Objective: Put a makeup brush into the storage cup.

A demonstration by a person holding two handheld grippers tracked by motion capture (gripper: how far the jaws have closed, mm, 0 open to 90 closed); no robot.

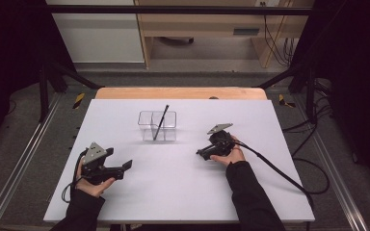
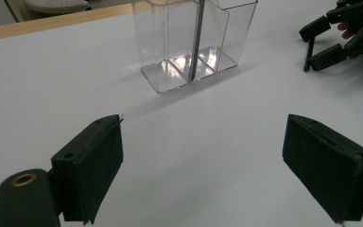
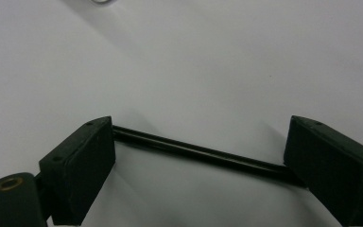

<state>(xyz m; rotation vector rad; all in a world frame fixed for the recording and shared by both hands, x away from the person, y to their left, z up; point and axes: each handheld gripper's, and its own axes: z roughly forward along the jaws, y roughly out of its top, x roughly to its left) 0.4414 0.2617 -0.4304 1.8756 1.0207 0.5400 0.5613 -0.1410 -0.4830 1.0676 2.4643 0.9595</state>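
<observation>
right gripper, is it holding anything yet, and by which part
Nothing is held yet. The right gripper has its jaws open on either side of a thin black rod lying flat on the white table; the rod spans the gap lengthwise, and the pads are not pressing on it.

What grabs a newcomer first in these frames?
The clear divided holder at the middle of the white table, one dark pen leaning inside it. Then the right gripper low over the tabletop, open jaws either side of a second black pen lying flat.
</observation>
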